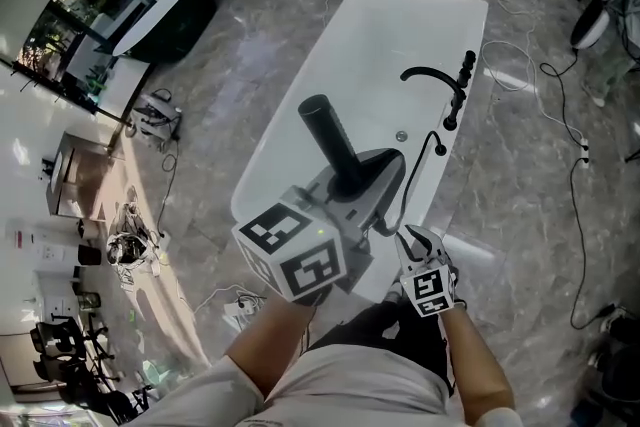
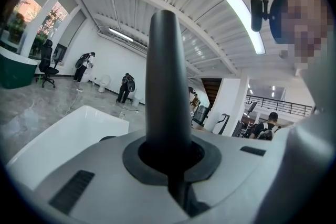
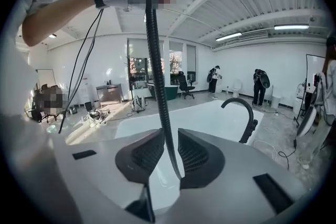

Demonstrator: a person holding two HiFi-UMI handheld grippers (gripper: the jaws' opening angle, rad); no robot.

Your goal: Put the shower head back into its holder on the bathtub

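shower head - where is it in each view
Head view: centre, shower head upright in the left gripper.
Left gripper view: centre, clamped between the jaws.
Right gripper view: top, at the hose's upper end, mostly hidden.
Shared landmark: the white tub.

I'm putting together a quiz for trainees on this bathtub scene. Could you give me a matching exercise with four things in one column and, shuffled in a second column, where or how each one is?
Things:
1. shower head
2. hose
3. faucet
4. bathtub

States:
A. white, standing on the grey floor
B. running between the right gripper's parted jaws
C. clamped in the left gripper
D. black, arching over the bathtub from its edge

Pairs: 1-C, 2-B, 3-D, 4-A
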